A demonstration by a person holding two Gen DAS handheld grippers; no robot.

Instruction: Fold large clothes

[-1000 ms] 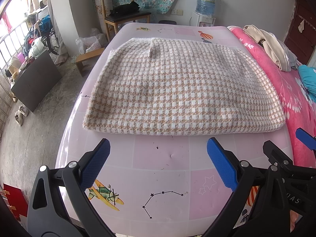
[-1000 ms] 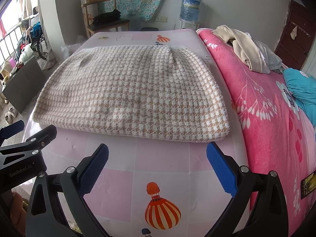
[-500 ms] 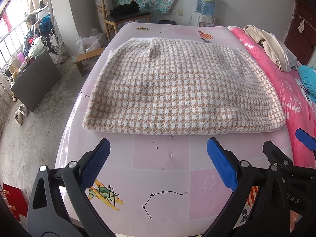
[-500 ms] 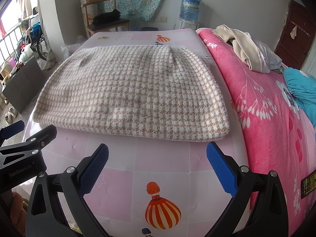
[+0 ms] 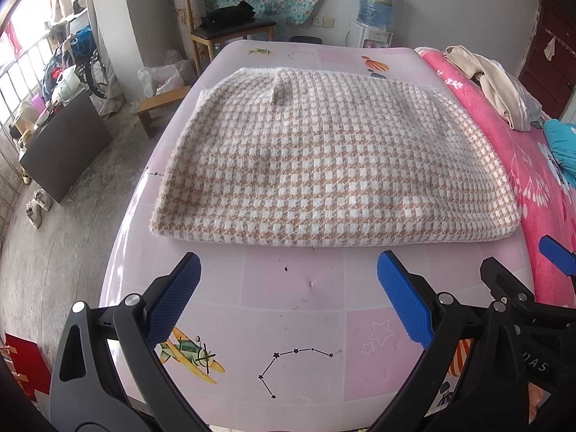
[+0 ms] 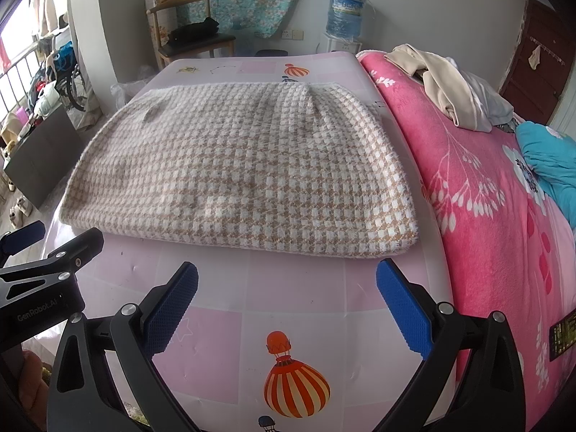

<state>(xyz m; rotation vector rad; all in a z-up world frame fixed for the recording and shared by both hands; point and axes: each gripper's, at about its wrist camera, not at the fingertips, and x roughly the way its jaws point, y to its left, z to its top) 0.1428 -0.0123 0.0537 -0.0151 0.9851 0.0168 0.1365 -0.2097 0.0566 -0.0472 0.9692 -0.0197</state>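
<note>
Folded houndstooth sweater laid flat on pink worktop, just beyond left hand-held gripper and right hand-held gripper; both held apart, empty.

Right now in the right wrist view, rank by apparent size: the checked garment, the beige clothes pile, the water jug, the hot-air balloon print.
1. checked garment
2. beige clothes pile
3. hot-air balloon print, enlarged by nearness to the camera
4. water jug, far off, so its rank is unsure

No visible change across the second: same poses, same spread of both grippers, same lie of the folded houndstooth garment.
</note>
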